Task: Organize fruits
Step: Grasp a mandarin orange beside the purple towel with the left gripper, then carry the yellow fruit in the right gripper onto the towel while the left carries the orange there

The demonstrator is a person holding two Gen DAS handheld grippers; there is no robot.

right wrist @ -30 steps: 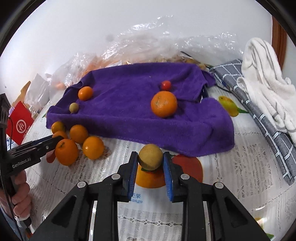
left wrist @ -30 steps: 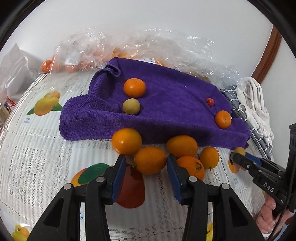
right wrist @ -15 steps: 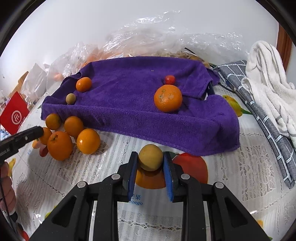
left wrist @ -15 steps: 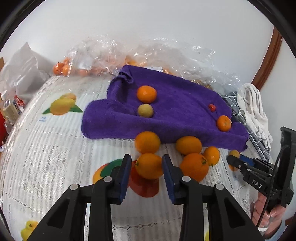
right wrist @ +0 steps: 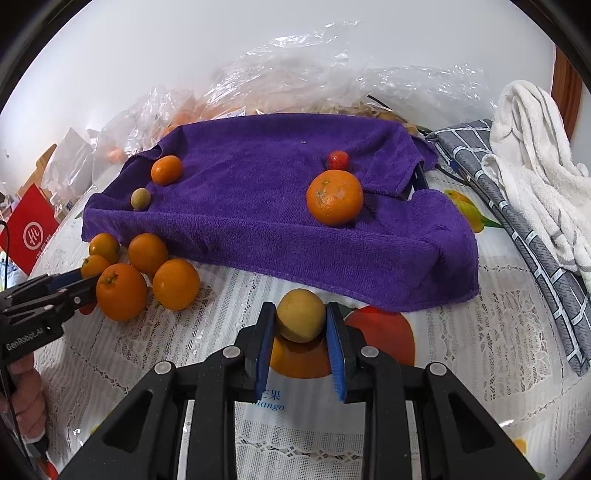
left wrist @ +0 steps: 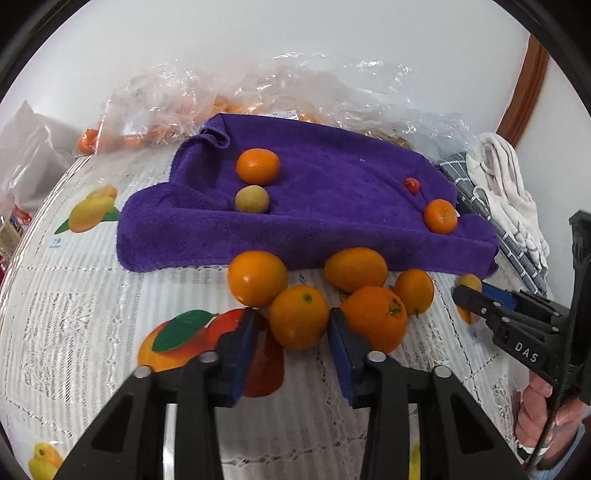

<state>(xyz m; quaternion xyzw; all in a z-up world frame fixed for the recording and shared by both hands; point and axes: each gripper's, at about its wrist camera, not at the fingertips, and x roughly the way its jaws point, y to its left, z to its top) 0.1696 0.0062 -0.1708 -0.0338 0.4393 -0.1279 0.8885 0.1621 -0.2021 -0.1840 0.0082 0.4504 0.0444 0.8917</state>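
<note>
My left hand-held gripper (left wrist: pixel 291 328) was clamped on an orange (left wrist: pixel 298 316) from the cluster just ahead on the counter (left wrist: pixel 74 314). My right hand-held gripper (right wrist: pixel 300 325) gripped a yellowish fruit (right wrist: pixel 300 319), presumably bound for the purple towel (right wrist: pixel 258 199) beyond, where sorted fruit sat.

We see a white lace tablecloth (right wrist: pixel 480 350) printed with fruit pictures covering the table. At the far side lie crumpled clear plastic bags (right wrist: pixel 295 74), against a plain white wall (left wrist: pixel 258 33). To the right, a grey checked cloth (right wrist: pixel 517 206) lies under a bundled white towel (right wrist: pixel 535 140). At the left edge stands a red card with a white logo (right wrist: pixel 31 232), beside pale paper bags (left wrist: pixel 29 147).
</note>
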